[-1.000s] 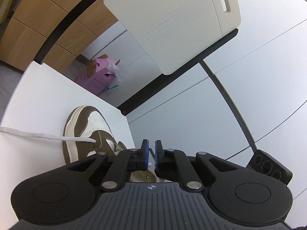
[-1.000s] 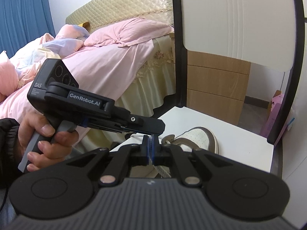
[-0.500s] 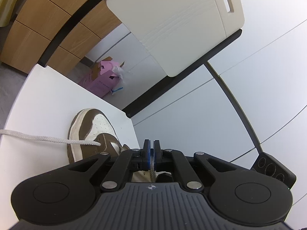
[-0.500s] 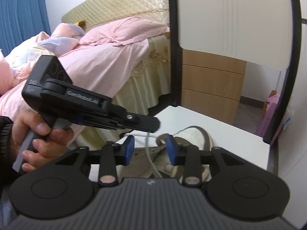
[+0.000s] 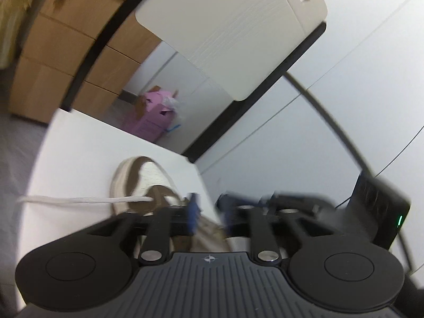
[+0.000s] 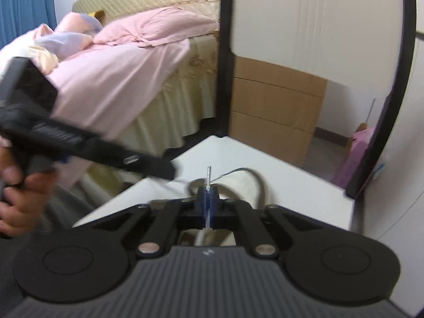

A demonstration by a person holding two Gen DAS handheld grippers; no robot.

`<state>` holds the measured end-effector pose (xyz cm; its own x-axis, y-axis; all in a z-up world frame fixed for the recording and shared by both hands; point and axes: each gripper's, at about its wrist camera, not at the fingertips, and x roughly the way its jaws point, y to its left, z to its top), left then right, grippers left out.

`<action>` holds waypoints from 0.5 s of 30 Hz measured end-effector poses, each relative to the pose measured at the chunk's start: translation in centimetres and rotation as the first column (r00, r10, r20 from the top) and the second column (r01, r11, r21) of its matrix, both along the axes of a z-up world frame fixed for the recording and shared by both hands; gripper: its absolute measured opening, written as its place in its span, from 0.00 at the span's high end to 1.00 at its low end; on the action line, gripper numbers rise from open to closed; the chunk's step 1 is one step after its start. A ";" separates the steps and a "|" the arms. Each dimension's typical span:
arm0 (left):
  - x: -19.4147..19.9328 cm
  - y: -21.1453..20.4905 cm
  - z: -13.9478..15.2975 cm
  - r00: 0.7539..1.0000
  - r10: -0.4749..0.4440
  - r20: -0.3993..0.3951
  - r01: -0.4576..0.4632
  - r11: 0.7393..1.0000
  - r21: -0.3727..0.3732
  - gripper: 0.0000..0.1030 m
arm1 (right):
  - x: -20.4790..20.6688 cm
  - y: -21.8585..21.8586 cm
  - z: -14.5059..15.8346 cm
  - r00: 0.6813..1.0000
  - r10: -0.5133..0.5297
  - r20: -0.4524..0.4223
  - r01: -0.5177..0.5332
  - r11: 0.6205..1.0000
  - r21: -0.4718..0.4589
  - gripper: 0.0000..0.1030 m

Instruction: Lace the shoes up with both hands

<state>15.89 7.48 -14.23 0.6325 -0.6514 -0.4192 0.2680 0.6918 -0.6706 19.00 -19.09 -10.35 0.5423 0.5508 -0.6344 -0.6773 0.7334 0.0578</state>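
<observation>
**Right jaws pinch the lace tip, left jaws stand wide**

My right gripper (image 6: 208,203) has its jaws clamped on the shoelace (image 6: 209,176), the stiff tip poking straight up out of them, long axis in line with my fingers. The shoe (image 6: 245,185) sits on the white counter (image 6: 304,185) just ahead of and below those jaws. My left gripper (image 5: 209,212) is spread wide and empty, hovering over the shoe's collar. The other lace end trails away to the left of its jaws. Right hand is nearer the tip, so I reckon it does the threading.
</observation>
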 end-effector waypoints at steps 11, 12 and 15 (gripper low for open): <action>-2.3 -4.7 -0.1 0.982 -0.125 0.144 0.055 0.908 0.414 0.48 | 1.5 2.8 -1.8 0.965 0.263 -0.017 -0.260 0.940 -0.221 0.97; -2.3 -5.0 -0.2 0.979 -0.133 0.153 0.054 0.899 0.434 0.53 | 1.6 2.8 -2.1 0.960 0.279 -0.026 -0.277 0.932 -0.233 0.97; -1.9 -5.4 -0.8 0.980 -0.127 0.151 0.042 0.883 0.467 0.68 | 2.2 2.8 -2.3 0.948 0.315 -0.054 -0.319 0.918 -0.237 0.97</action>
